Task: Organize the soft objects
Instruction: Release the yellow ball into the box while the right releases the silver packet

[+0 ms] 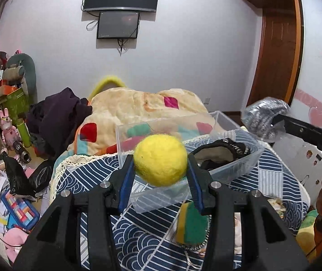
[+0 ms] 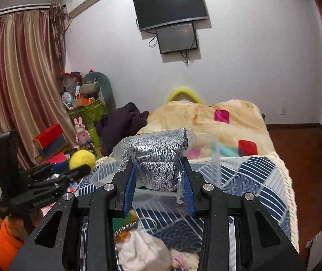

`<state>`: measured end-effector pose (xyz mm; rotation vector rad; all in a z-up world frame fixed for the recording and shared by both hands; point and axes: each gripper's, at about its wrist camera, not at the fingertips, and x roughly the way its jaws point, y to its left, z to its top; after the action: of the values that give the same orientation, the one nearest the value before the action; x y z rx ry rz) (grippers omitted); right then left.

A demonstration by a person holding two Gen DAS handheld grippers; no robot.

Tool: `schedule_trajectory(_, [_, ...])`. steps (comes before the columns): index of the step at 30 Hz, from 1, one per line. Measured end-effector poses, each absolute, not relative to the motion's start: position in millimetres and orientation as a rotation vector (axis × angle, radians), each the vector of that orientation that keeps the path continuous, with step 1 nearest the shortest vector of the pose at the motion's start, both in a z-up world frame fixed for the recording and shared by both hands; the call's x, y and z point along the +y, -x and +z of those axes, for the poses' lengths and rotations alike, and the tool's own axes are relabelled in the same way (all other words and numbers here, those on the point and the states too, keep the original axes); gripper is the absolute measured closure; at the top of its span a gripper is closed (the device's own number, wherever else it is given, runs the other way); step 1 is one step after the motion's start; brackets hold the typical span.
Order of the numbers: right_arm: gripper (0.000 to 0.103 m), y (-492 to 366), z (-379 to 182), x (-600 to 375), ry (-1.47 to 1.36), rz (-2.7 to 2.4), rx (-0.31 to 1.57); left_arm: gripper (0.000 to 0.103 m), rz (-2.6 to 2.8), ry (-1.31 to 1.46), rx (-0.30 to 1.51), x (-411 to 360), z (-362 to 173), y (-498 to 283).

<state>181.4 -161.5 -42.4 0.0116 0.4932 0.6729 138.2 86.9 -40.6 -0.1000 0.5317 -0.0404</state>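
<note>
My left gripper (image 1: pixel 161 169) is shut on a yellow felt ball (image 1: pixel 160 159) and holds it above the near end of a clear plastic bin (image 1: pixel 240 169) on the bed. The bin holds dark cloth items (image 1: pixel 219 152). My right gripper (image 2: pixel 159 174) is shut on a clear bag of grey knitted cloth (image 2: pixel 156 155), held above the bed; the bag shows at the right of the left wrist view (image 1: pixel 263 117). A green and yellow sponge (image 1: pixel 191 223) lies on the blue patterned quilt (image 1: pixel 138 237) below my left gripper. The left gripper with the ball shows at the left of the right wrist view (image 2: pixel 82 158).
A cream patchwork blanket (image 1: pixel 138 108) covers the far half of the bed, with a dark purple garment (image 1: pixel 59 113) beside it. The floor at left is cluttered with toys, boxes and papers (image 1: pixel 7 180). A wardrobe (image 1: pixel 274 45) stands at right. Soft toys (image 2: pixel 143 255) lie near the bed's front.
</note>
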Motion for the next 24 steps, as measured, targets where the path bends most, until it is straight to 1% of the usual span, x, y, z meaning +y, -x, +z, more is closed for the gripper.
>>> schedule_trajectory(9, [0.069,-209,-65,-116,0.083,0.672,0.599,0.058,-0.051,0.097,0.627,86,-68,-176])
schedule_trajectory(18, [0.069,-227,-92,-90,0.22,0.656,0.71,0.059,-0.054,0.089,0.688,82,-80,-194])
schedule_trajectory(24, [0.069,-221,-98,-85,0.289,0.648,0.715,0.058,-0.04,0.082,0.701,80,-82,-195])
